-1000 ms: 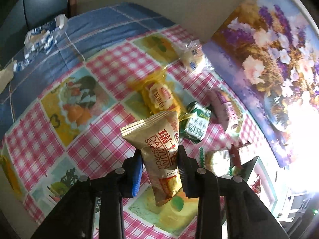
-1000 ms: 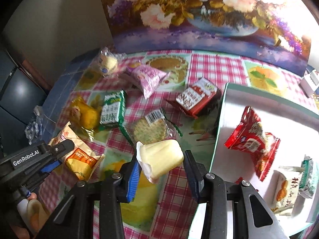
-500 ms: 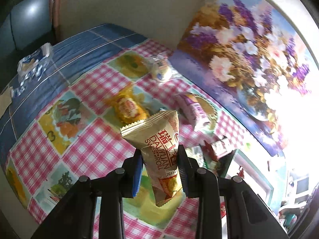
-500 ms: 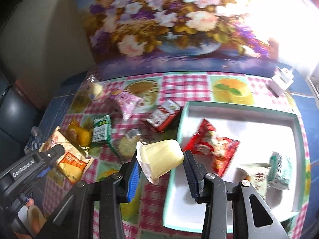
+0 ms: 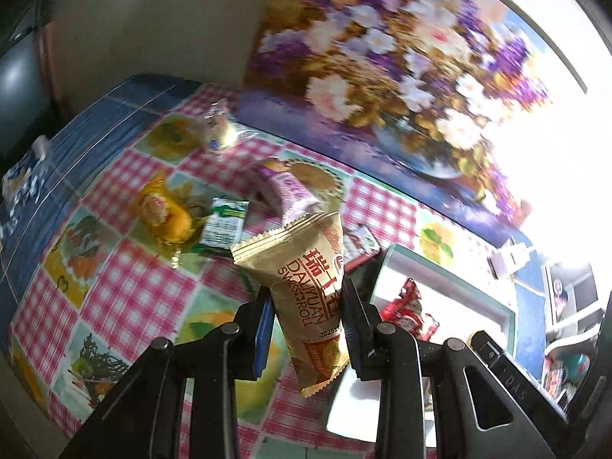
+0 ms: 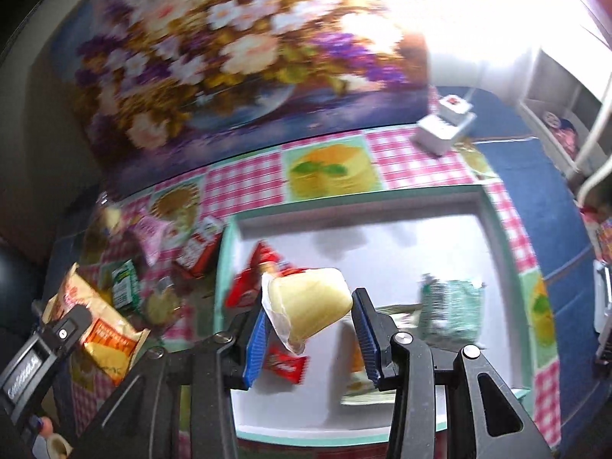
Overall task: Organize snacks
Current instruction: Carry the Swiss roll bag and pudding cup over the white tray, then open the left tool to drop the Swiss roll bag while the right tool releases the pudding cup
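Observation:
My left gripper [image 5: 308, 317] is shut on a gold Swiss roll packet [image 5: 306, 279], held above the checked tablecloth just left of the white tray [image 5: 451, 279]. The packet also shows in the right wrist view [image 6: 95, 329]. My right gripper [image 6: 308, 325] is shut on a pale yellow jelly cup [image 6: 310, 298], held above the white tray [image 6: 382, 252]. The tray holds a red packet [image 6: 248, 287], a green packet [image 6: 451, 306] and an orange-printed packet [image 6: 359, 386]. Loose snacks lie on the cloth: a yellow one [image 5: 164, 214], a green one [image 5: 225, 225], a pink one [image 5: 290, 191].
A flower painting [image 6: 237, 57] leans against the wall behind the table. A white box [image 6: 443, 126] stands at the back right of the tray. A clear-wrapped cake [image 5: 218, 130] lies near the painting. A red-and-white packet [image 6: 199, 252] lies by the tray's left rim.
Both grippers have moved right, toward the tray, with their snacks still held. The right gripper now hangs over the tray's inside; the left one has come up to its left rim.

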### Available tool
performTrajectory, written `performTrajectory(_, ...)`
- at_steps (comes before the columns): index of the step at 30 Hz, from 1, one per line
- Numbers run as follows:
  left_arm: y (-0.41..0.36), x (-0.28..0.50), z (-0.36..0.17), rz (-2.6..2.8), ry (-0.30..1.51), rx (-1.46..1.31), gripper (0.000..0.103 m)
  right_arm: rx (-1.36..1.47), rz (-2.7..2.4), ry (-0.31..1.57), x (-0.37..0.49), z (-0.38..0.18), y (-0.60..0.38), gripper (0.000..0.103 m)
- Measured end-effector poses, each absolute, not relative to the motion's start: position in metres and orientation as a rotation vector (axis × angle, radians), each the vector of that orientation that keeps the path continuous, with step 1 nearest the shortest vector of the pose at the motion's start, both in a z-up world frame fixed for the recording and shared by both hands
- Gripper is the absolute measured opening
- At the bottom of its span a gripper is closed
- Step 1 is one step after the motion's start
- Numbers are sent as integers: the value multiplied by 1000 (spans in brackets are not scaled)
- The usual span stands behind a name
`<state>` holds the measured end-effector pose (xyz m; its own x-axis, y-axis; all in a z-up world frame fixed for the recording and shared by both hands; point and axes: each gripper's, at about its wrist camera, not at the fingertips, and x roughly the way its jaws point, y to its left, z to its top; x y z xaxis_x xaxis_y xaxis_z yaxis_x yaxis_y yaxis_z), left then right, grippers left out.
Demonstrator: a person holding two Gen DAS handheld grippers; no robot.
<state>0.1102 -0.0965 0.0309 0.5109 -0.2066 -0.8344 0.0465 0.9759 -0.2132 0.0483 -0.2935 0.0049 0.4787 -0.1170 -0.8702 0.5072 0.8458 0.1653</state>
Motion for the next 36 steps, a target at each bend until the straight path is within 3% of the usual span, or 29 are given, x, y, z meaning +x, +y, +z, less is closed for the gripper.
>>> performTrajectory(20, -213, 76, 12, -423, 1105, 32, 34, 591, -556, 989, 6, -1, -374, 45)
performTrajectory(36, -226, 78, -13, -427, 1177, 73, 34, 585, -529, 1083, 18, -29, -370, 45)
